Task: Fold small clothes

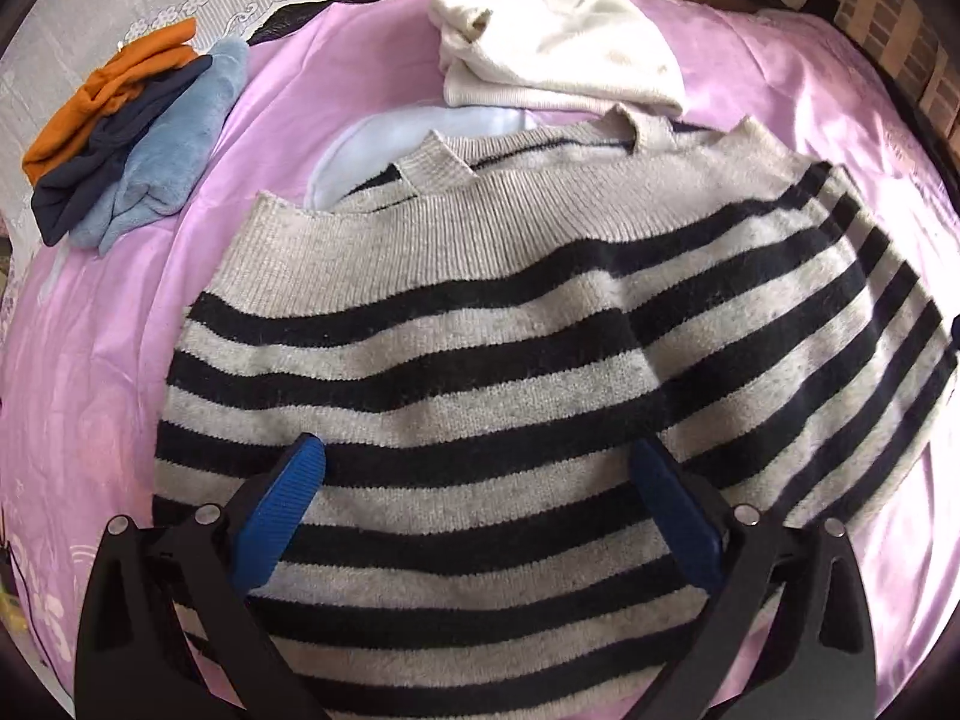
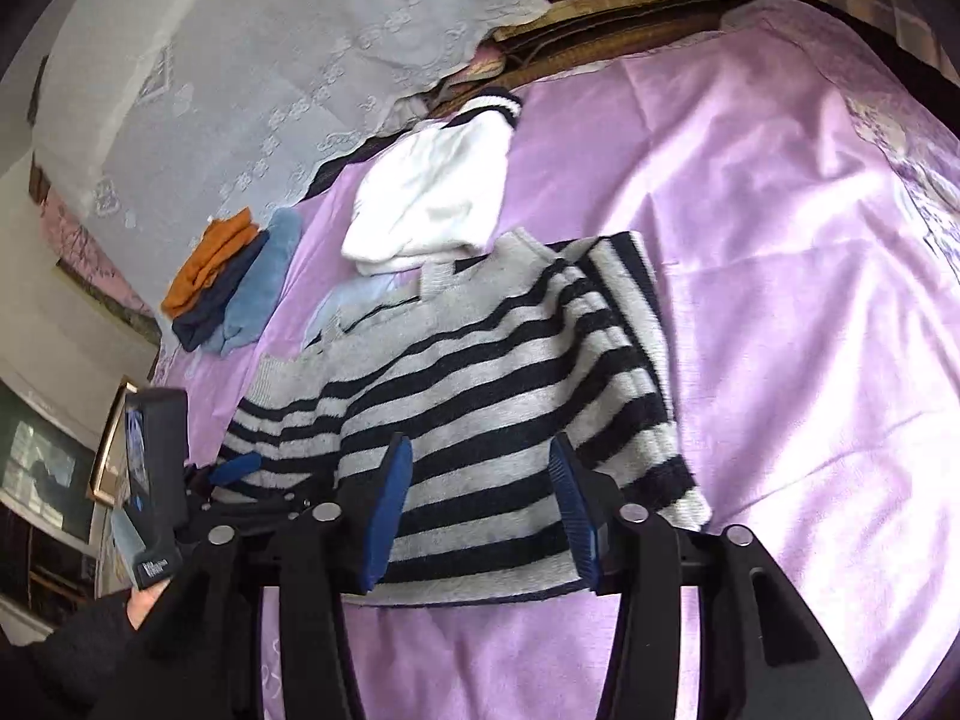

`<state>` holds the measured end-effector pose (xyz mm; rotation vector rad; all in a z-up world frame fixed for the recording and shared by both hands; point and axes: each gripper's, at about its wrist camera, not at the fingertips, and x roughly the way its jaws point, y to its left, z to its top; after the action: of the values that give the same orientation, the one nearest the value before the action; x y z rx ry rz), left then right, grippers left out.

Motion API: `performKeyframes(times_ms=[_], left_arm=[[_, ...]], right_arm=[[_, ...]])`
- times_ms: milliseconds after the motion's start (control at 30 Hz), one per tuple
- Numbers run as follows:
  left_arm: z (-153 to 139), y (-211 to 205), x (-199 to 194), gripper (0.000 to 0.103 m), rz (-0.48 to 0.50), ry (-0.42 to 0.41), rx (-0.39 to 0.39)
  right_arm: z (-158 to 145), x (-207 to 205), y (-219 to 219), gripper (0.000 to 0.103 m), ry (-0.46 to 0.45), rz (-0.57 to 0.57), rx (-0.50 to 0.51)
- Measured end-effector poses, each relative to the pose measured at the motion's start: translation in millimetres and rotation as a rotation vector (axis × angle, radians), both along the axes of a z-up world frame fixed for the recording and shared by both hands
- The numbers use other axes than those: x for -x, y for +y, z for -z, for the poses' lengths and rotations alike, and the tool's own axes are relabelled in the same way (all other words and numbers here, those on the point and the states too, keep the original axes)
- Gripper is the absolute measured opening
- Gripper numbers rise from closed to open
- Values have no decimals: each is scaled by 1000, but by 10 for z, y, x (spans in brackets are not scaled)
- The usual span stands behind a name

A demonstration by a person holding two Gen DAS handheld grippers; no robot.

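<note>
Two blue-padded black fingers of the left gripper (image 1: 474,516) are hanging with jaws wide and holding nothing over the grey-and-black striped knitted sweater (image 1: 510,324), which is lying flat on the pink satin bed cover (image 1: 90,330) with a cream knitted garment (image 1: 552,54) beyond its collar and a stack of orange, navy and light-blue folded cloths (image 1: 126,132) off to the left. Through the right wrist camera, the right gripper (image 2: 480,504) is hovering with jaws apart and empty above the sweater's near hem, while a gloved hand (image 2: 90,630) is carrying the left gripper at the left edge.
</note>
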<state>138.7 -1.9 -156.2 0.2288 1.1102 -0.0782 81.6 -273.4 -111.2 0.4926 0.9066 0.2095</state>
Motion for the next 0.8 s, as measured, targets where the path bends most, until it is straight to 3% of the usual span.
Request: performKeyframes(times_ms=[200, 300, 500, 800], left_arm=[[-63, 82, -50, 99, -56, 34, 69], [-191, 71, -36, 99, -60, -6, 79], [-71, -91, -150, 99, -51, 18, 23], [34, -64, -130, 99, -93, 17, 36]], right_arm=[[169, 23, -577, 62, 25, 169, -66], [270, -24, -674, 64, 40, 189, -116], [399, -193, -543, 65, 42, 128, -121], [517, -489, -394, 64, 20, 28, -87]])
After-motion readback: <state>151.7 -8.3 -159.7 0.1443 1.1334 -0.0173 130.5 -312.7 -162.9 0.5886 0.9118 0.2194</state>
